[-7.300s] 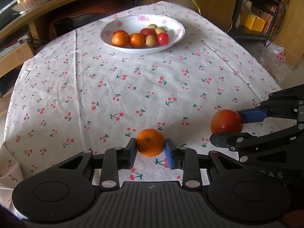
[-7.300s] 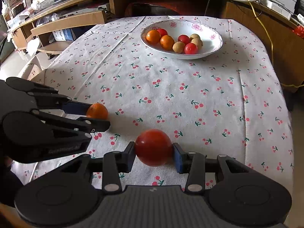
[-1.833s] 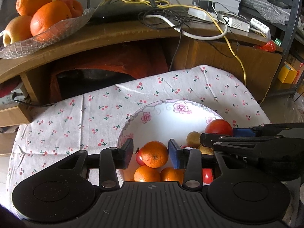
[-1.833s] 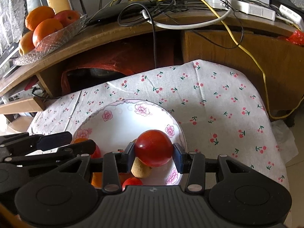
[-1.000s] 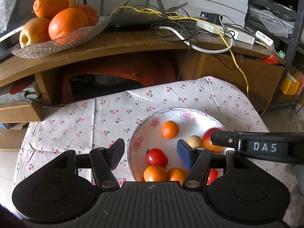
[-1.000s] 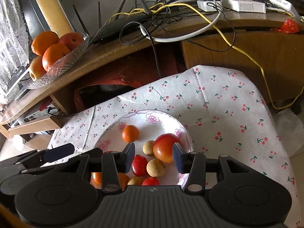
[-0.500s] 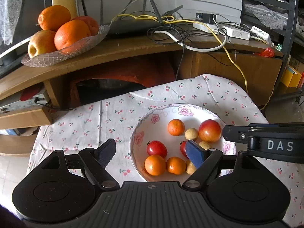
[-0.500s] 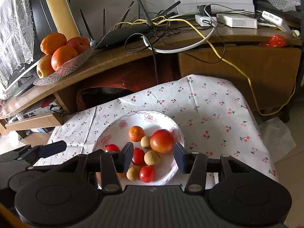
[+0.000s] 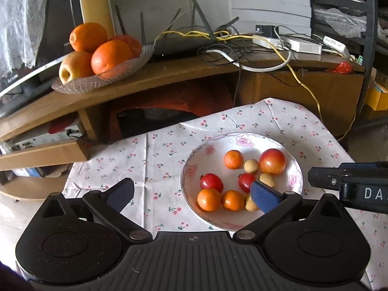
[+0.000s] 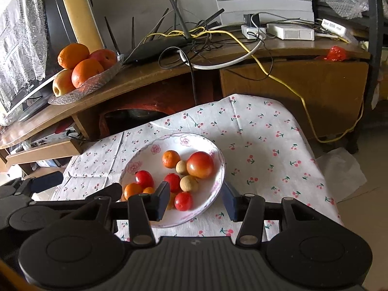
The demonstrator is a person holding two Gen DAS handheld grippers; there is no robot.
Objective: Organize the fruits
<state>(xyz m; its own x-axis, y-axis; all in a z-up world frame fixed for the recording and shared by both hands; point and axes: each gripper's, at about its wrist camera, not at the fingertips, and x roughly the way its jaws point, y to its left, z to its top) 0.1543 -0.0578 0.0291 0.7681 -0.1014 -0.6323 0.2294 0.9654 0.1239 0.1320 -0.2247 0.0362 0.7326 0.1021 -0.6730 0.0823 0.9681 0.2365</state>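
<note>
- Where the left gripper (image 9: 191,195) is seen from its own camera, its two fingers are spread wide apart and nothing is held between them.
- A white floral bowl (image 9: 191,169) is located beyond the left fingertips, mostly toward the right finger, whose blue pad (image 9: 263,196) is overlapped with the bowl's near side in the view.
- A small orange (image 9: 233,159) is seen lying at the far side of the bowl, well ahead of the left fingertips and apart from both.
- A large red tomato (image 9: 272,161) is seen to the right of the small orange, with a small tan fruit (image 9: 251,165) between the two.
- Two further oranges (image 9: 209,199), red fruits and tan fruits are grouped at the near side of the bowl, just beside the left gripper's right pad.
- The right gripper (image 10: 196,201) is likewise spread open and empty; the near rim of the bowl and a small red fruit (image 10: 183,201) are seen in the gap between its fingers.
- From the right wrist view, the tomato (image 10: 200,164) is placed ahead of the gap, clear of both pads.
- The bowl is rested on a cherry-print tablecloth (image 10: 262,135).
- A glass dish of fruit (image 9: 101,76) is seen on a wooden shelf far beyond the fingers.
</note>
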